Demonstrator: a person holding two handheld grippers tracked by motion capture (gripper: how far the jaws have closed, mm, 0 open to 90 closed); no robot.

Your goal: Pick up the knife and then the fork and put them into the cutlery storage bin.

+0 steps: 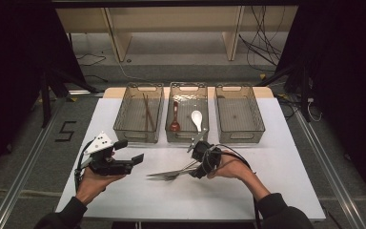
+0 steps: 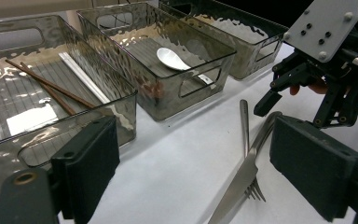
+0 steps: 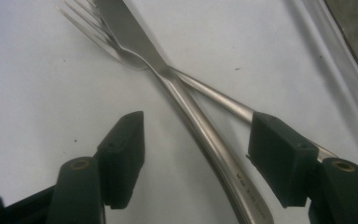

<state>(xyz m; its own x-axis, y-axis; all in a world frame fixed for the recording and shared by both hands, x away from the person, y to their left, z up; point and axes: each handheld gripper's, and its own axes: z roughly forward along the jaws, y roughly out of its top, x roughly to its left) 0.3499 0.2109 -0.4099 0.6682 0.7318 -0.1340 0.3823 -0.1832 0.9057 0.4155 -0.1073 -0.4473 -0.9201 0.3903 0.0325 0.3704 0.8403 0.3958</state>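
White table [image 1: 124, 191] with three bins [image 1: 240, 117], grey floor [image 1: 28, 157] around.

Dark sleeves; black two-jaw left gripper [image 1: 132, 159], grey screwed plate; black right gripper [image 1: 196, 168], trailing cable.

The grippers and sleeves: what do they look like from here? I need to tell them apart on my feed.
Both are black two-jaw tools with blocky rectangular pads. The left gripper carries a grey three-cornered plate dotted with dark screws; the right gripper has a similar plate. Black cables trail back along the forearms. The person wears dark long sleeves.
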